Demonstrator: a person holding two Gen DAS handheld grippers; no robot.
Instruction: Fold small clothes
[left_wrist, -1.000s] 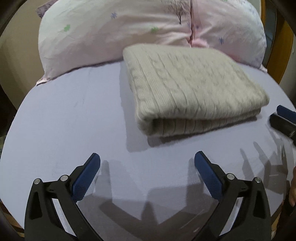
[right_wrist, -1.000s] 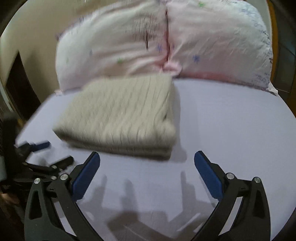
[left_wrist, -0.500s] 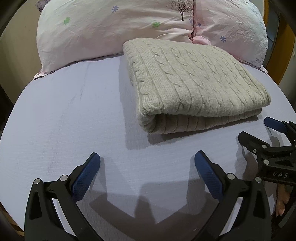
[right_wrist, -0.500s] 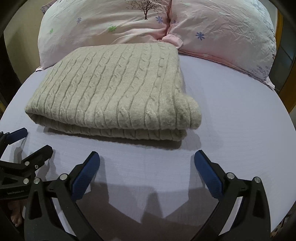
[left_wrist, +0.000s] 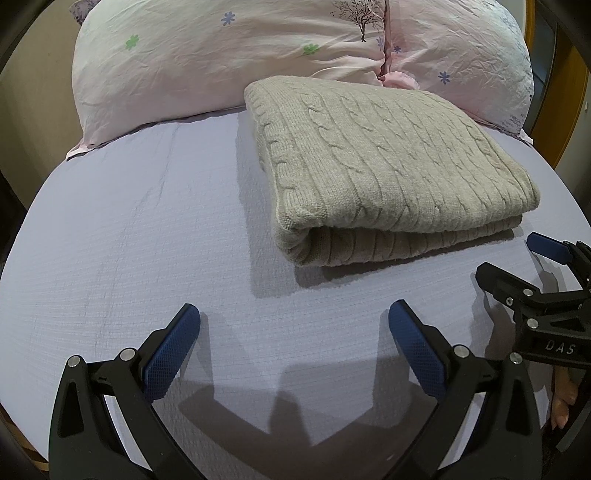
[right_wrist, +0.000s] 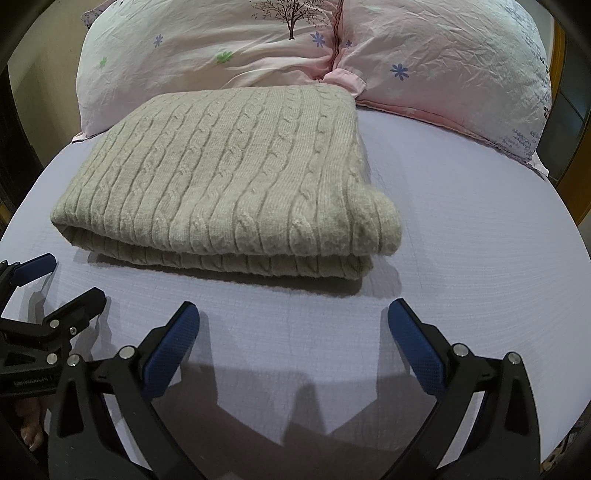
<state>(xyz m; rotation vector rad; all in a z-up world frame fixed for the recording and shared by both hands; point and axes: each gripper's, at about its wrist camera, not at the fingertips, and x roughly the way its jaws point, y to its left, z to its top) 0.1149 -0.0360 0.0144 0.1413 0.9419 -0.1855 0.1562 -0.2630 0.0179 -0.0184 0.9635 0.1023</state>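
A beige cable-knit sweater (left_wrist: 384, 166) lies folded in a flat rectangle on the lilac bed sheet (left_wrist: 140, 229); it also shows in the right wrist view (right_wrist: 229, 184). My left gripper (left_wrist: 293, 332) is open and empty, hovering over bare sheet in front of the sweater's near left corner. My right gripper (right_wrist: 291, 332) is open and empty, just in front of the sweater's near edge. The right gripper shows at the right edge of the left wrist view (left_wrist: 517, 266), and the left gripper at the left edge of the right wrist view (right_wrist: 55, 284).
Two pink floral pillows (left_wrist: 229, 55) (right_wrist: 443, 55) lie against the sweater's far edge. The lilac sheet (right_wrist: 461, 229) stretches to the right of the sweater. A wooden frame (left_wrist: 561, 110) stands at the far right.
Both grippers have moved closer to the sweater and steadied; the right view was blurred a second ago and is sharp now. The sweater has not moved.
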